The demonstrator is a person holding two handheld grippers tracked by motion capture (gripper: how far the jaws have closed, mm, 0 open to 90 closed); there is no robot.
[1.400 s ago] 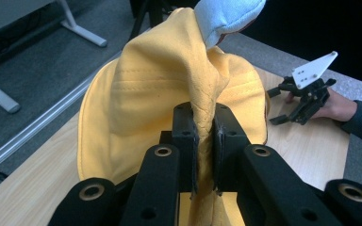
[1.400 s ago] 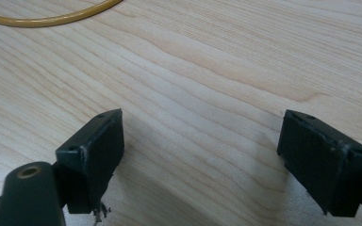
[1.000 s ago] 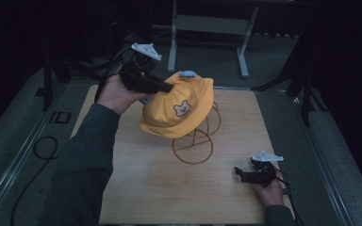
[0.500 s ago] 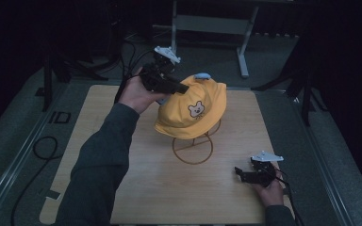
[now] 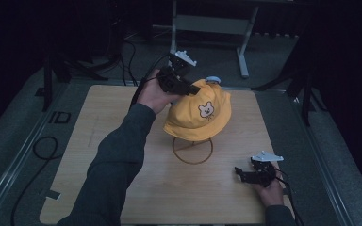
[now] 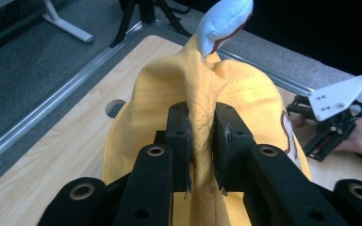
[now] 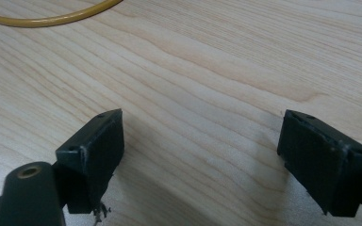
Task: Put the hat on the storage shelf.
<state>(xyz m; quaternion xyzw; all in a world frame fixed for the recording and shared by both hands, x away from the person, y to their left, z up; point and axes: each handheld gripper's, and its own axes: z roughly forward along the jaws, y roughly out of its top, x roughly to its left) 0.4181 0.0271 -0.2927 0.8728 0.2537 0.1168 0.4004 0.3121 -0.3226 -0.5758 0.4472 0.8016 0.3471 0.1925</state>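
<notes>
Left gripper (image 6: 201, 146): clamped on a raised fold of yellow cloth at the top of the hat (image 5: 199, 113); the jaws stand close together with the fold pinched between them, a grip that takes hold of soft fabric without crushing the whole crown.
Hat: ahead of and below the left gripper's jaws, hanging from the pinch; its brim sits above the wire stand (image 5: 193, 149), and whether it touches the stand's upper part I cannot tell.
Blue tab (image 6: 226, 21): sticks up just beyond the left gripper's jaws at the peak of the hat, showing the grip is right beside the crown's top.
Bear face (image 5: 206, 110): on the side of the hat turned away from the left gripper, toward the person.
Right gripper (image 7: 200, 155): jaws spread wide with nothing between them, resting low on the table (image 5: 122, 117); it looks parked, leaving the work to the other hand.
Wire stand: its ring lies well in front of the right gripper's jaws, under the hat.
Likely step: placing the hat on the stand or lifting it off; the pictures alone do not settle which.
</notes>
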